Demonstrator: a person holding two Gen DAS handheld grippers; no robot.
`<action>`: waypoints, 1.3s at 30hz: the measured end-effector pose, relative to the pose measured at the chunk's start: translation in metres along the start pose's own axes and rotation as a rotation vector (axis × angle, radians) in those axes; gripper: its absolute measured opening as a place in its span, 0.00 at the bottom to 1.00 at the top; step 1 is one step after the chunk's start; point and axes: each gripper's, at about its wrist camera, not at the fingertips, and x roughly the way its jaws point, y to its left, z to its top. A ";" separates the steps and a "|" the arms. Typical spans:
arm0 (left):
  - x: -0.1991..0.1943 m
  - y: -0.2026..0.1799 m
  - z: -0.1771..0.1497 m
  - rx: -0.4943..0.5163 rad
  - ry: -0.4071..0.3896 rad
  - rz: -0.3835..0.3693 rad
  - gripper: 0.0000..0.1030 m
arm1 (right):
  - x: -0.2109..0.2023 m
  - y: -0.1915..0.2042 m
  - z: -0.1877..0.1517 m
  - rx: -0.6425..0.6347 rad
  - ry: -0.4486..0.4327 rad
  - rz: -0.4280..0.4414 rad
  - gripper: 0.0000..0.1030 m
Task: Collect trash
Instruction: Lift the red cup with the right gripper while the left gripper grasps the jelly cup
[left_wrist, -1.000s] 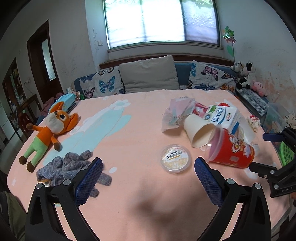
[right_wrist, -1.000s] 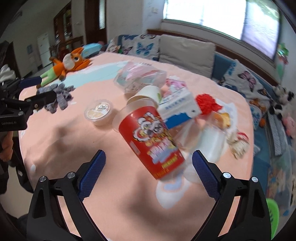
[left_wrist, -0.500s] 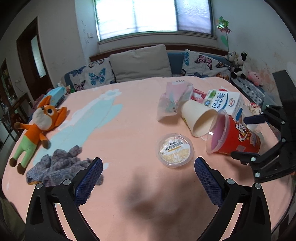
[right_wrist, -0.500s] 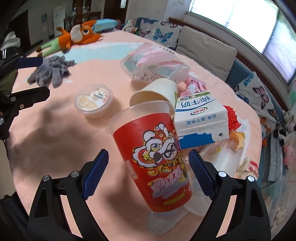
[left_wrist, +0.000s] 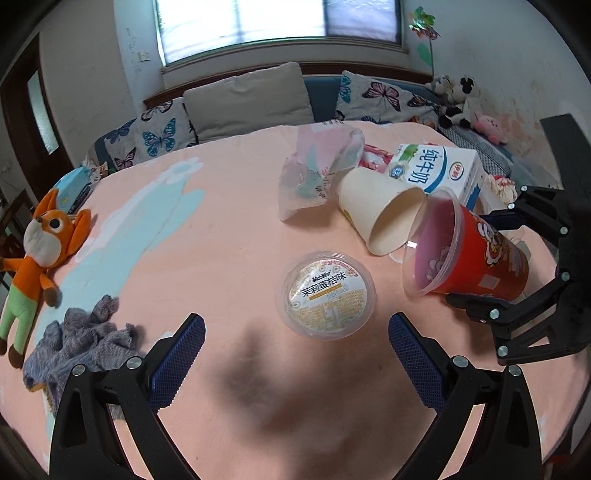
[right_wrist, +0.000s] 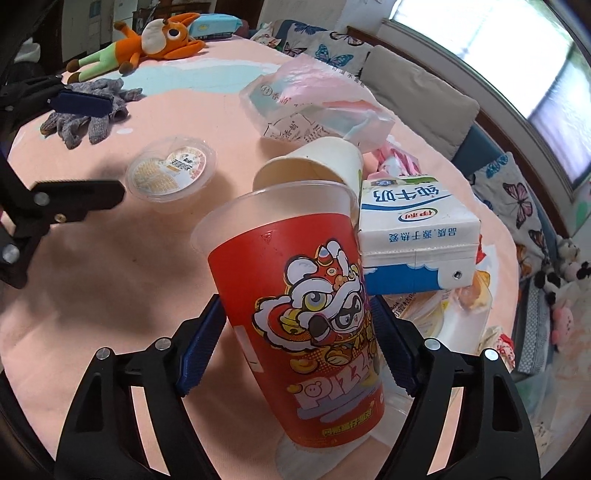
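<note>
A red lion-print plastic cup (right_wrist: 306, 314) lies tilted on the peach-covered table (left_wrist: 221, 240), rim toward a tipped white paper cup (left_wrist: 380, 210). My right gripper (right_wrist: 295, 306) straddles the red cup's lower half. Its jaws are closing, the blue pads close beside the cup's sides without a clear press. In the left wrist view the right gripper (left_wrist: 484, 258) brackets the red cup (left_wrist: 469, 254). A milk carton (right_wrist: 413, 229) and a crumpled plastic bag (left_wrist: 314, 170) lie behind. My left gripper (left_wrist: 294, 332) hangs open just short of a round lidded tub (left_wrist: 327, 295).
An orange fox toy (left_wrist: 40, 240) and grey gloves (left_wrist: 81, 339) lie at the table's left. More wrappers (right_wrist: 461, 317) sit beside the carton. A sofa with butterfly cushions (left_wrist: 159, 136) runs behind the table, plush toys (left_wrist: 458, 99) at its right end.
My right gripper's fingers have drawn in around the red cup, which now fills the space between them. My left gripper has sunk toward the table and the round tub looks nearer.
</note>
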 end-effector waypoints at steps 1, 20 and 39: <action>0.002 -0.001 0.001 0.006 0.003 -0.005 0.94 | -0.001 -0.001 -0.001 0.007 -0.002 0.006 0.76; 0.041 -0.005 0.014 0.024 0.059 -0.070 0.88 | -0.083 -0.001 -0.035 0.167 -0.111 0.060 0.74; -0.002 -0.024 0.004 0.037 0.000 -0.100 0.65 | -0.143 -0.020 -0.112 0.355 -0.141 -0.025 0.74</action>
